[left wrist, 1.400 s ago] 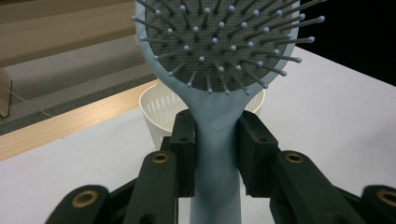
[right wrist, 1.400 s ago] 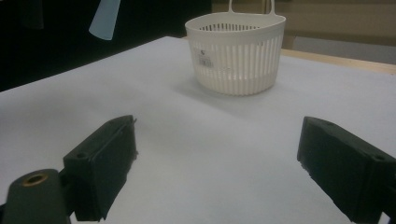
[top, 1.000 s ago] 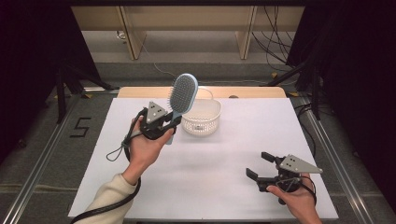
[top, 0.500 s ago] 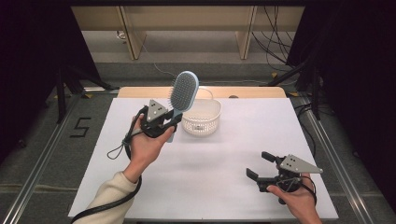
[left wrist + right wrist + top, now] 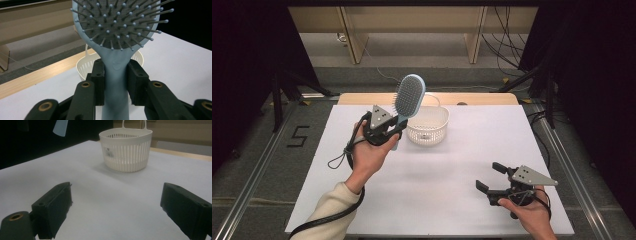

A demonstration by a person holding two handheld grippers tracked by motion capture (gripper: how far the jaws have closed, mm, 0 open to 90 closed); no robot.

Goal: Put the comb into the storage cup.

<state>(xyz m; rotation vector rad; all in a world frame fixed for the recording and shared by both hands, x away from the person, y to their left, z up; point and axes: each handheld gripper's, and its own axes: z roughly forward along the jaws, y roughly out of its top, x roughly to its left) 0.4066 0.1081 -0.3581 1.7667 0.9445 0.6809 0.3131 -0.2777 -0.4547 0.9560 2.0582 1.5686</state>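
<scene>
Nothing has moved over the last second: our left gripper stays clamped on the brush handle, holding it upright just left of the basket. Our right gripper rests apart, empty. The drop looks not yet begun.

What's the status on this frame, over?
Left hand-held gripper shut on light-blue plastic paddle hairbrush, held upright beside white slotted plastic basket. Right hand-held gripper open, empty. Nothing in the way.
</scene>
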